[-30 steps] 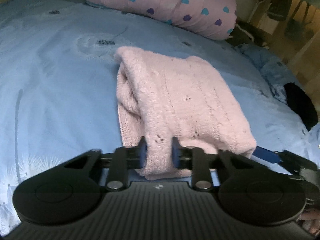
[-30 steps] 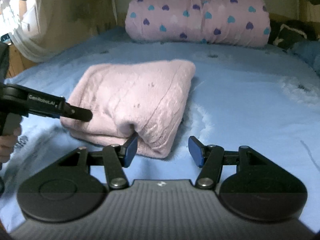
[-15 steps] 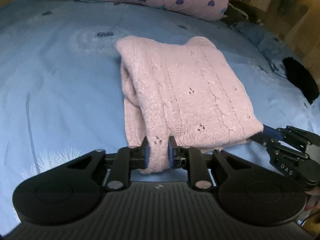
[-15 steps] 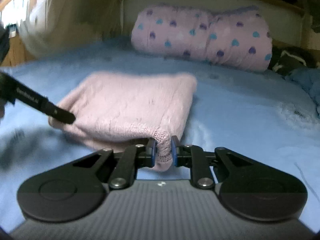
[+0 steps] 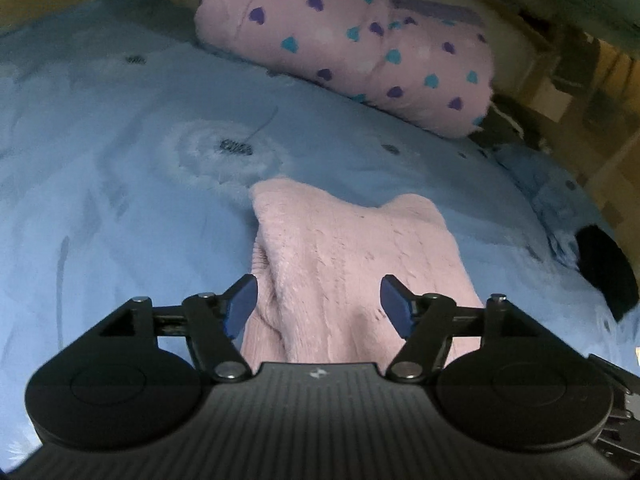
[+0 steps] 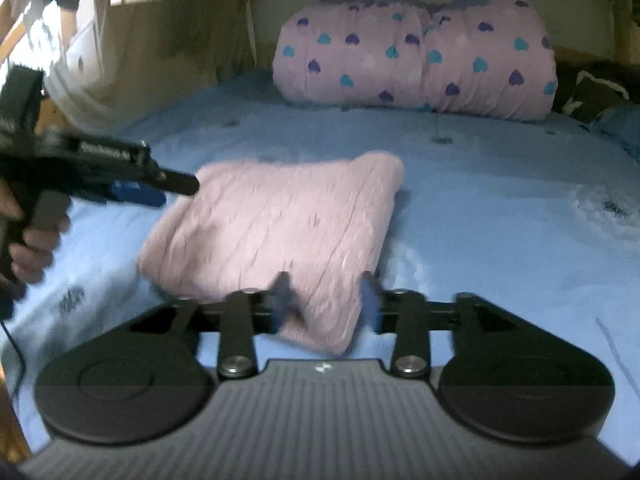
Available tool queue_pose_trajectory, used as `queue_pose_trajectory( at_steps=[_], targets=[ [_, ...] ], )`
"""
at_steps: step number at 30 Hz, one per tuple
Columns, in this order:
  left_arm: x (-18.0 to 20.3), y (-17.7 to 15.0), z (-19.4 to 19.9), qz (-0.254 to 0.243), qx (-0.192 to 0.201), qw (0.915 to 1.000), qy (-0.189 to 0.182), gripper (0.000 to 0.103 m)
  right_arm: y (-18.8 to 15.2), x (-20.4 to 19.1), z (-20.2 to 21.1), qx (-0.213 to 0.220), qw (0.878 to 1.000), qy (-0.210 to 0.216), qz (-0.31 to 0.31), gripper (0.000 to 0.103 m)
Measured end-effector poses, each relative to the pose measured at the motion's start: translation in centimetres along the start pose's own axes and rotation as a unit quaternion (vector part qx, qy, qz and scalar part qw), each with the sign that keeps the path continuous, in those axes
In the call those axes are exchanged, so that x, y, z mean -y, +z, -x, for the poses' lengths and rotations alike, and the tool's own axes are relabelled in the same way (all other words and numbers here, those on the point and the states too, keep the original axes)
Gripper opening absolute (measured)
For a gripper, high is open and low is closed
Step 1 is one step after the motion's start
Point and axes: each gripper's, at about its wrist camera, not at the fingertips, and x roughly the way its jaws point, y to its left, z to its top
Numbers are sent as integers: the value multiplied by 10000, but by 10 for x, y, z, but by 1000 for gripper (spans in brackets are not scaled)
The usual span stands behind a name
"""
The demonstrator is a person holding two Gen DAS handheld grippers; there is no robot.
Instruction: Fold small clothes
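A folded pink knit sweater (image 5: 352,264) lies on the blue bedsheet (image 5: 120,184). My left gripper (image 5: 318,304) is open, its fingers spread on either side of the sweater's near edge. In the right wrist view the sweater (image 6: 276,224) lies flat. My right gripper (image 6: 324,300) is open with the sweater's near corner between its blurred fingers. The left gripper also shows in the right wrist view (image 6: 160,186), at the sweater's left edge, held by a hand.
A pink pillow with heart print (image 5: 360,44) lies at the head of the bed, also in the right wrist view (image 6: 416,56). A black item (image 5: 604,276) lies at the bed's right edge. Wooden furniture stands to the right.
Both grippers have opened and let go of the sweater. The sweater now rests flat on the bed. Both grippers have pulled back a little.
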Motion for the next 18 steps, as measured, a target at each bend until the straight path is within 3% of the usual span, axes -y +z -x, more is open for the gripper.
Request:
queue_pose_trajectory(
  at_steps=[4,7,13,18],
  targets=[
    [-12,3,-19,287,-120,9994,133,80,11,12,-12,97,9994,80,-335,61],
    [-24,1,-31,473,-269,9983,218,81,16,31,-29,-17,9949,274,-968,65],
    [-39,-1,-49,882,-519,9947,24,81,17,51,-62,-267,9838,536,-1688,66],
    [-37,0,-56,792,-534,9954,19,82,13,56,-77,-379,9793,656,-1877,66]
  ],
)
